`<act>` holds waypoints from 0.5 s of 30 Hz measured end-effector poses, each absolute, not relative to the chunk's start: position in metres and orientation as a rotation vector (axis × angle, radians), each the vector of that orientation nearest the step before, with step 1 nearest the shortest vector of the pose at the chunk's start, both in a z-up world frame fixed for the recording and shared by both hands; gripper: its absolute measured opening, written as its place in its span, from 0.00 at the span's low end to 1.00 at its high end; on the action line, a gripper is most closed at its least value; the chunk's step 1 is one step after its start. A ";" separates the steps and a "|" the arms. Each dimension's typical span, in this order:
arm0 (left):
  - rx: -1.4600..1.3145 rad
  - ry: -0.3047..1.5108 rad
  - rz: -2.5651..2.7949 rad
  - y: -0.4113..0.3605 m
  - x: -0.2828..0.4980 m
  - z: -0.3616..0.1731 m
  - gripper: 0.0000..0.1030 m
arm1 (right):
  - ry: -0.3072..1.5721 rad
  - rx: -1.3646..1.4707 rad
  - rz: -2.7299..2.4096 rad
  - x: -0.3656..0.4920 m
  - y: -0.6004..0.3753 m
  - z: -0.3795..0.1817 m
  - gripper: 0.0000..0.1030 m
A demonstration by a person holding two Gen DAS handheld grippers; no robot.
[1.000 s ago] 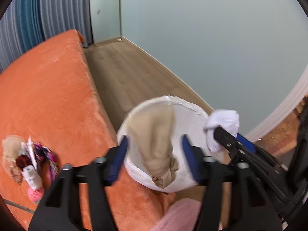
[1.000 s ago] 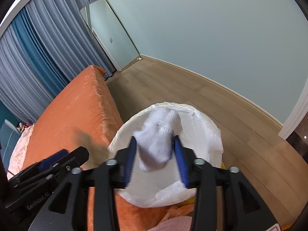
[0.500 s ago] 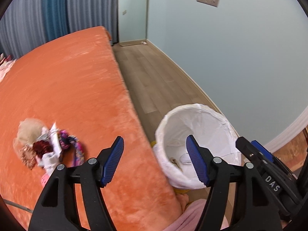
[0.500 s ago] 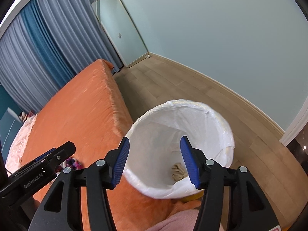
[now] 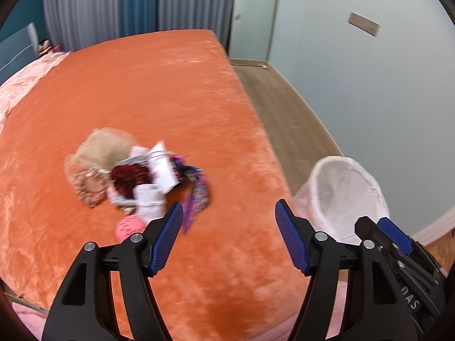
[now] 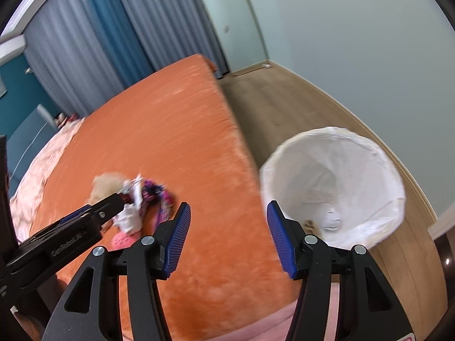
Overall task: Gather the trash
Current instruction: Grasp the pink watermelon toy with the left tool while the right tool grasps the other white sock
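Note:
A heap of trash (image 5: 136,173) lies on the orange bed (image 5: 159,91): beige and dark red cloth, white paper, a white sock, a pink item and a multicoloured strip. It also shows in the right wrist view (image 6: 133,201). A bin with a white liner (image 6: 332,184) stands on the floor beside the bed, with a white sock and a beige piece inside; it shows in the left wrist view too (image 5: 341,196). My left gripper (image 5: 227,233) is open and empty above the bed, right of the heap. My right gripper (image 6: 227,230) is open and empty over the bed edge, left of the bin.
Wooden floor (image 6: 284,105) runs between the bed and the pale blue wall (image 6: 369,56). Grey and blue curtains (image 5: 128,2) hang behind the bed. Pink bedding (image 5: 22,79) lies at the bed's far left. A pink fabric edge (image 6: 256,329) is below the grippers.
Both grippers opened and dropped the beige cloth and the white sock into the bin. Both then swung left, away from the bin and toward the heap on the bed.

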State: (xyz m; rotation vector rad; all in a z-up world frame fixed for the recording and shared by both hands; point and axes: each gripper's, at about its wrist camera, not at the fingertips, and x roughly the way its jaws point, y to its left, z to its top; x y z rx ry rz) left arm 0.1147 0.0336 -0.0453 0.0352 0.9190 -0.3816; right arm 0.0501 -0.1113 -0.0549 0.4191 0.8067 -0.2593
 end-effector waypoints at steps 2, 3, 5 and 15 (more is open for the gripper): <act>0.030 0.924 -0.360 0.046 0.119 -0.048 0.62 | 0.828 0.401 -0.234 0.058 -0.097 -0.057 0.53; 0.019 0.930 -0.343 0.057 0.121 -0.050 0.62 | 0.838 0.396 -0.222 0.062 -0.092 -0.058 0.53; 0.001 0.942 -0.324 0.071 0.123 -0.055 0.63 | 0.848 0.388 -0.196 0.066 -0.080 -0.059 0.53; -0.055 1.005 -0.224 0.131 0.137 -0.085 0.63 | 0.910 0.326 -0.117 0.094 -0.030 -0.073 0.53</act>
